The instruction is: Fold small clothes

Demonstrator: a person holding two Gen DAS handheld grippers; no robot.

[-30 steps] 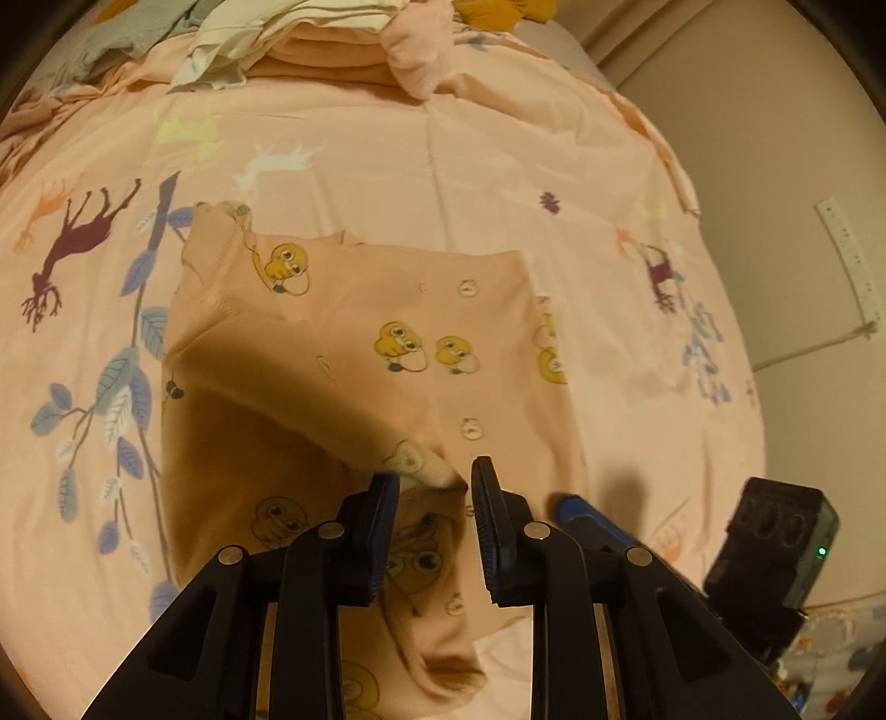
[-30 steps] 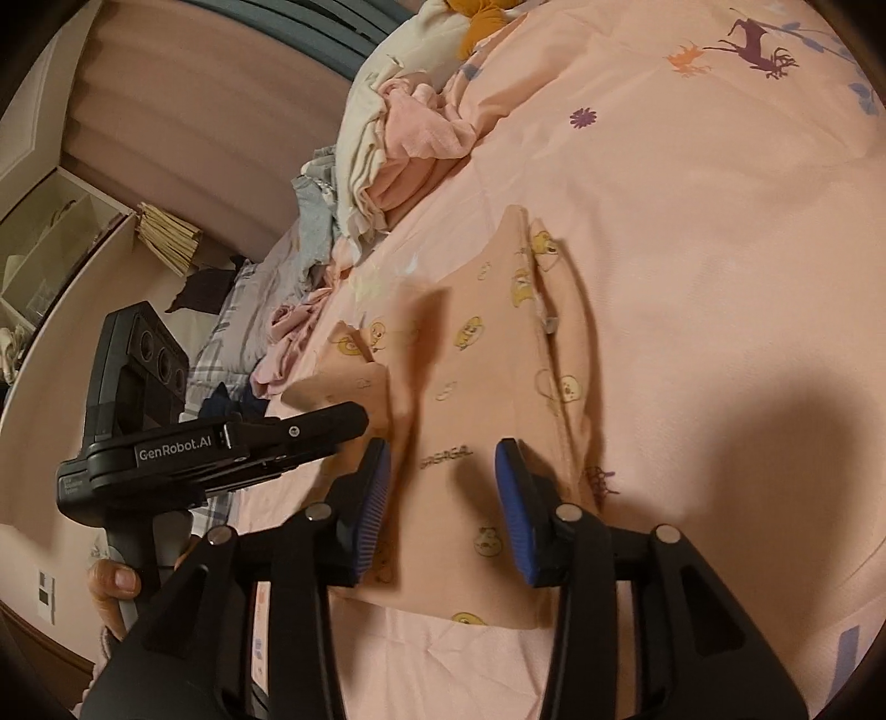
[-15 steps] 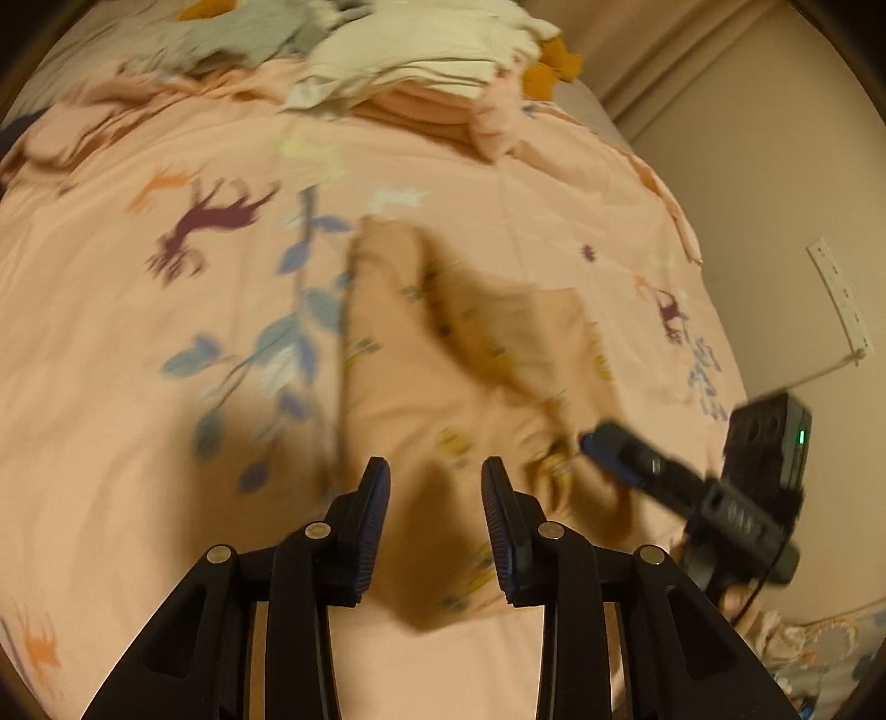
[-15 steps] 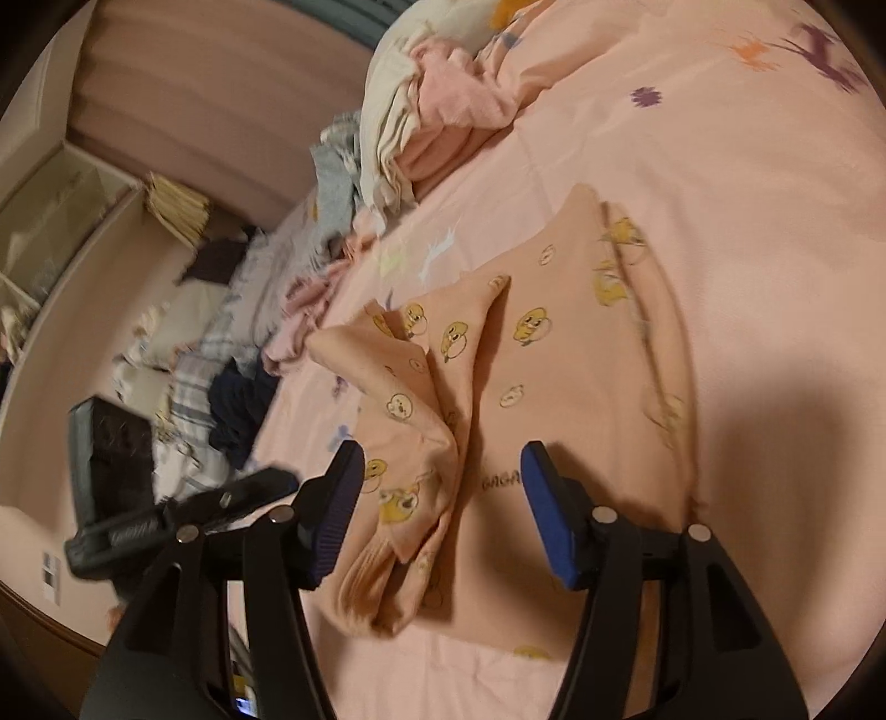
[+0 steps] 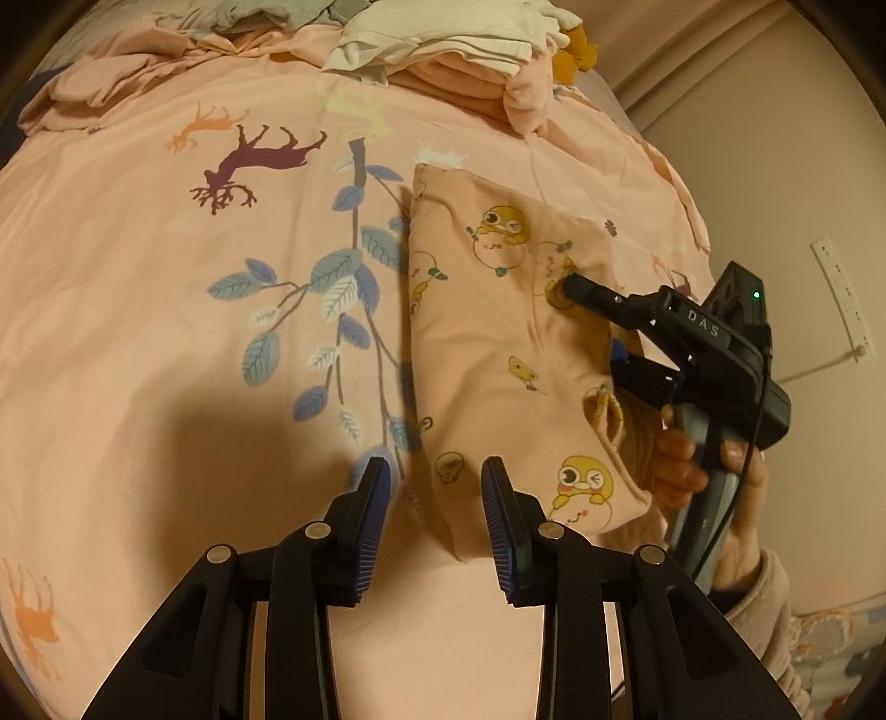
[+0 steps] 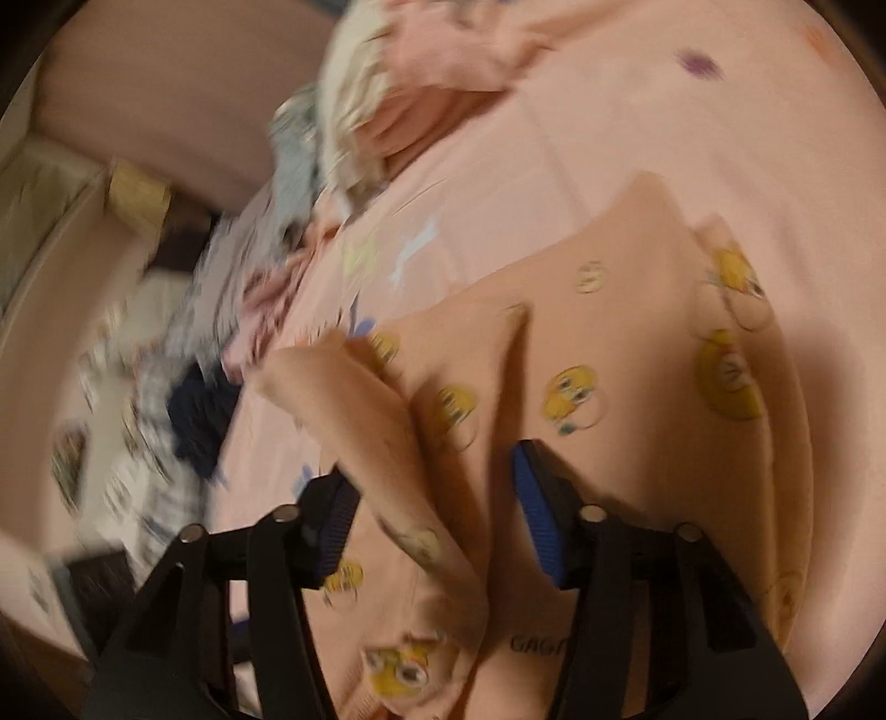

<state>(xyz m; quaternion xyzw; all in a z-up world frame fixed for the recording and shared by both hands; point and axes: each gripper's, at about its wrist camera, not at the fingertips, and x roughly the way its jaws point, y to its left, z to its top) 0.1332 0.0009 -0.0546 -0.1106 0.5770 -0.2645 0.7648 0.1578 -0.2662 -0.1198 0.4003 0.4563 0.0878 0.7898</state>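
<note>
- Lying partly folded on the peach bedsheet [image 5: 138, 343], the small peach garment [image 5: 487, 343] with yellow cartoon faces sits toward the right side of the bed, its left edge a straight fold.
- To the left of that fold the sheet runs wide and bare of clothes, printed with deer and blue leaves; to the right the bed edge and wall are near.
- The left gripper [image 5: 434, 501] hovers over the garment's near left corner, jaws apart, holding nothing.
- The right gripper [image 6: 432, 498] has its jaws spread wide on either side of a raised fold of the garment, not closed on it; its view is blurred.
- In the left view, one finger tip of it presses on the garment's upper right.
- One garment is being worked; one pile of clothes [image 5: 454, 50] lies at the far edge.
- Two grippers, one in each hand.
</note>
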